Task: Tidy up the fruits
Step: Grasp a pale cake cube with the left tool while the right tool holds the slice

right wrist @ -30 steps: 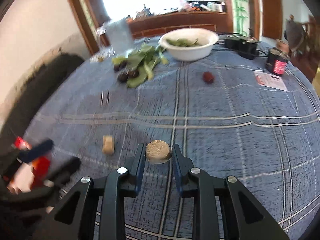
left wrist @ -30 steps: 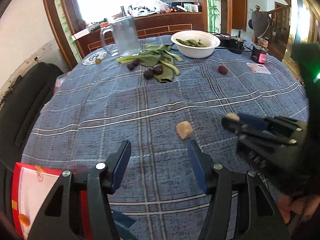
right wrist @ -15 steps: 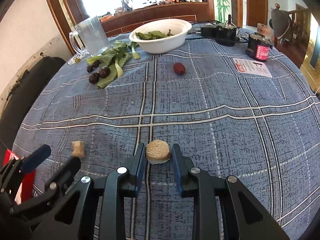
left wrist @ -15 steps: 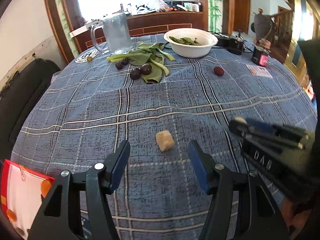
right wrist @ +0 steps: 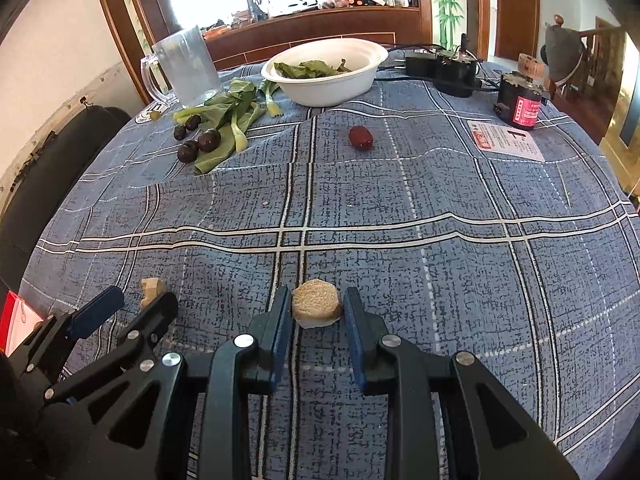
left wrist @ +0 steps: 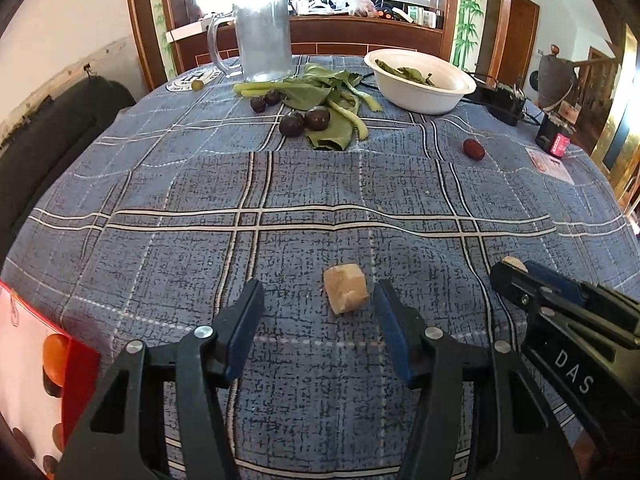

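Note:
My left gripper [left wrist: 318,304] is open, its fingers on either side of a tan cube-shaped piece [left wrist: 346,289] lying on the blue plaid tablecloth; the piece sits close to the right finger. It also shows in the right wrist view [right wrist: 151,289]. My right gripper [right wrist: 316,311] is shut on a round tan slice [right wrist: 317,307], held just above the cloth. Dark plums [left wrist: 304,121] lie among green leaves [left wrist: 320,98] at the far side. A red date [left wrist: 473,148] lies to the right.
A white bowl [left wrist: 424,80] with greens and a glass jug [left wrist: 262,42] stand at the back. A black can [right wrist: 520,102], power strip [right wrist: 440,66] and a card [right wrist: 504,140] are at the far right. A red-edged box [left wrist: 36,380] with fruit sits at the left.
My left gripper has swung and moved forward so the tan cube now lies between its fingers. The right gripper still holds the round slice, nearly still.

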Motion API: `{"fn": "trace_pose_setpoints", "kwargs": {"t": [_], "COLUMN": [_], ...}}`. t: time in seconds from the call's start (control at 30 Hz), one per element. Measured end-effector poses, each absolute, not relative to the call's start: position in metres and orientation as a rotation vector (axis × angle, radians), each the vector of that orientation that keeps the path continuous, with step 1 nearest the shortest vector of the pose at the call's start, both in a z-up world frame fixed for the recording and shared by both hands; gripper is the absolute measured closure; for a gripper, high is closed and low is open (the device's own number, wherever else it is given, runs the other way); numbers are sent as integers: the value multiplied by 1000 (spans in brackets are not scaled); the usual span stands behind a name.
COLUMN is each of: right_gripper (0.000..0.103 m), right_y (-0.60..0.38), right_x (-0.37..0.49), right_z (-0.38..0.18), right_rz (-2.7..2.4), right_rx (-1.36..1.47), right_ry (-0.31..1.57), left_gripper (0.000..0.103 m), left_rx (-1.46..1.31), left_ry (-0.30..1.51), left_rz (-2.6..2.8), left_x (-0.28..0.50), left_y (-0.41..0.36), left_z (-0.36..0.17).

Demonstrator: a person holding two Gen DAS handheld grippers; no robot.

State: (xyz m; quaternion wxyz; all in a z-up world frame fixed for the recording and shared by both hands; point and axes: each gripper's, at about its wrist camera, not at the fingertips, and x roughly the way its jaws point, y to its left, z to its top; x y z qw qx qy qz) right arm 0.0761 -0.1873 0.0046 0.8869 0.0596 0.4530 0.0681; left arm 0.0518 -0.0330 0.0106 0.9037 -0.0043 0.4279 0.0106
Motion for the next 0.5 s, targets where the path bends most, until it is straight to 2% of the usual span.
{"fn": "trace_pose_setpoints", "kwargs": {"t": [0.5], "right_gripper": [76], "right_y": [-185], "right_x": [76], "right_z": [5], "right_rz": [131], "right_rx": [96], "right_ry": [936], "left_gripper": [45], "left_rx": [-48], "left_ry": [905], "left_rz": [6], "left_x": [54], "left_y": [-29], "left_z": [7]}}
